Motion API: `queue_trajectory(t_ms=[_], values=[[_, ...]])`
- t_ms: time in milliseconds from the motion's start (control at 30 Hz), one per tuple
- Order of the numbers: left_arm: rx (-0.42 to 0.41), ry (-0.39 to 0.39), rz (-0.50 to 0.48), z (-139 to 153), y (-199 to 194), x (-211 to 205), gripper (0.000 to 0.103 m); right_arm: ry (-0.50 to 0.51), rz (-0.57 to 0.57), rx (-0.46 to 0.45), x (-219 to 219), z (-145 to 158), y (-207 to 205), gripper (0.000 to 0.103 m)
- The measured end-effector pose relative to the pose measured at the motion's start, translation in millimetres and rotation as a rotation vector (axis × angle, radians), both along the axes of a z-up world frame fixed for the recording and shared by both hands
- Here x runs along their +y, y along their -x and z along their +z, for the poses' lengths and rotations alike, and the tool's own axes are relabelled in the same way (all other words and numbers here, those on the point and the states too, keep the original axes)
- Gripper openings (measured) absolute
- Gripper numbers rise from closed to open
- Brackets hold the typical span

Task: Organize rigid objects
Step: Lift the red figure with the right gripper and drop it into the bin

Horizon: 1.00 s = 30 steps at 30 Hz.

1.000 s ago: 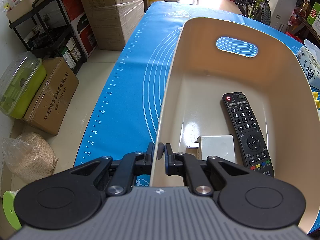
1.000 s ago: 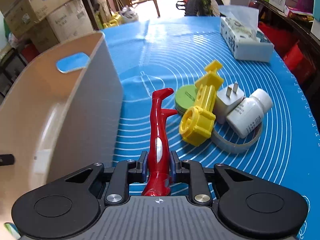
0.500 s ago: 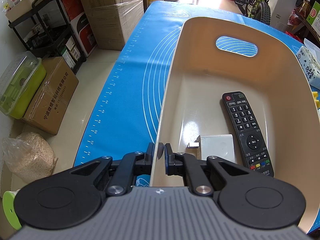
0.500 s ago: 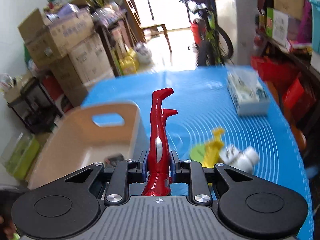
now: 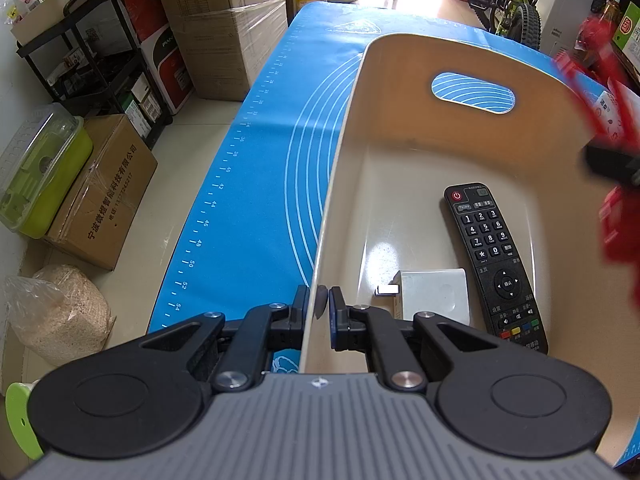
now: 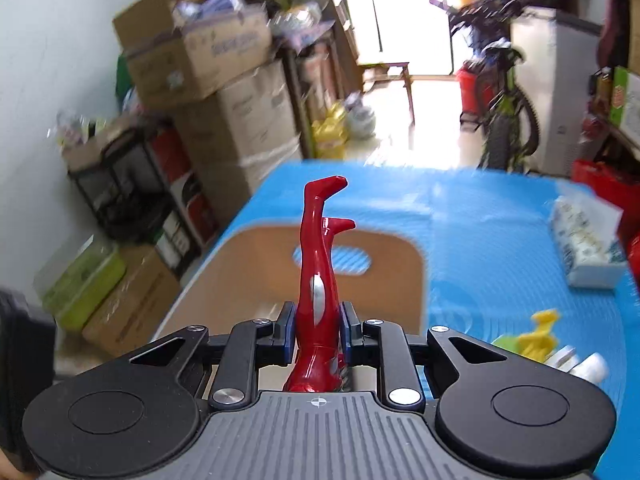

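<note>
My left gripper [image 5: 318, 306] is shut on the near left rim of a beige bin [image 5: 340, 152]. Inside the bin lie a black remote [image 5: 494, 268] and a white adapter [image 5: 434, 296]. My right gripper [image 6: 318, 334] is shut on a red toy figure [image 6: 318, 264], legs pointing up, held in the air over the near end of the bin [image 6: 224, 276]. The red figure shows blurred at the right edge of the left wrist view [image 5: 616, 216].
On the blue mat [image 6: 480, 232] to the right lie a yellow toy [image 6: 536, 338], a white bottle [image 6: 588, 370] and a tissue box [image 6: 588, 240]. Cardboard boxes [image 5: 224, 20], a shelf and a green container [image 5: 40, 168] stand on the floor to the left.
My right gripper has lifted the red figure off the mat and carried it left, over the bin. The left gripper has not moved.
</note>
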<state>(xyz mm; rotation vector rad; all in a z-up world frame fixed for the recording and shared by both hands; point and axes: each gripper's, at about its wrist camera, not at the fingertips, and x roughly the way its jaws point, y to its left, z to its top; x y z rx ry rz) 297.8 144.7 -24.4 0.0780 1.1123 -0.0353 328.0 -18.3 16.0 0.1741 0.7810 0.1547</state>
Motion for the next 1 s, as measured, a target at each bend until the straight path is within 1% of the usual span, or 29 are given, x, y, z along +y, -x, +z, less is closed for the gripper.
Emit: queue_trajectory(t_ms=[133, 233, 333, 367, 433, 467, 500, 567, 667, 733, 800, 900, 1000], values=[[0.000, 0.000, 0.001, 0.0, -0.1, -0.7, 0.012, 0.016, 0.055, 0.100, 14.5, -26.9, -5.8, 0.031], [0.000, -0.001, 0.001, -0.1, 0.0, -0.5, 0.012, 0.029, 0.072, 0.166, 19.0, -43.9, -9.2, 0.031], [0.000, -0.002, 0.001, 0.0, -0.1, -0.5, 0.012, 0.047, 0.086, 0.223, 20.7, -55.9, -11.7, 0.032], [-0.002, -0.001, 0.000, 0.3, 0.3, -2.7, 0.012, 0.059, 0.097, 0.226, 23.0, -57.6, -11.3, 0.032], [0.000, -0.005, 0.001, -0.4, -0.2, -2.9, 0.012, 0.088, 0.110, 0.216, 27.8, -57.5, -8.0, 0.036], [0.000, -0.005, 0.001, -0.6, -0.2, -2.5, 0.012, 0.089, 0.110, 0.213, 28.8, -57.1, -6.8, 0.037], [0.000, -0.004, 0.001, -0.5, -0.2, -2.5, 0.011, 0.080, 0.110, 0.214, 28.5, -56.8, -6.2, 0.043], [0.000, -0.005, 0.000, -0.7, -0.5, -3.3, 0.011, 0.060, 0.107, 0.203, 24.3, -52.8, -3.6, 0.044], [0.001, -0.005, 0.000, -0.6, -0.9, -3.3, 0.012, 0.037, 0.088, 0.150, 11.7, -39.0, 4.8, 0.046], [0.001, -0.005, -0.001, -0.5, -0.9, -3.5, 0.012, 0.028, 0.057, 0.105, 0.5, -26.1, 11.2, 0.054], [0.001, -0.005, 0.000, -0.5, -0.9, -3.2, 0.012, 0.016, 0.026, 0.063, -14.9, -13.2, 16.3, 0.055], [0.002, -0.002, 0.000, -0.3, -0.8, -3.7, 0.012, 0.029, -0.043, 0.011, -43.0, 2.2, 22.7, 0.058], [0.001, -0.003, 0.000, 0.0, -0.7, -3.5, 0.012, 0.034, -0.120, 0.001, -70.8, 4.8, 26.2, 0.059]])
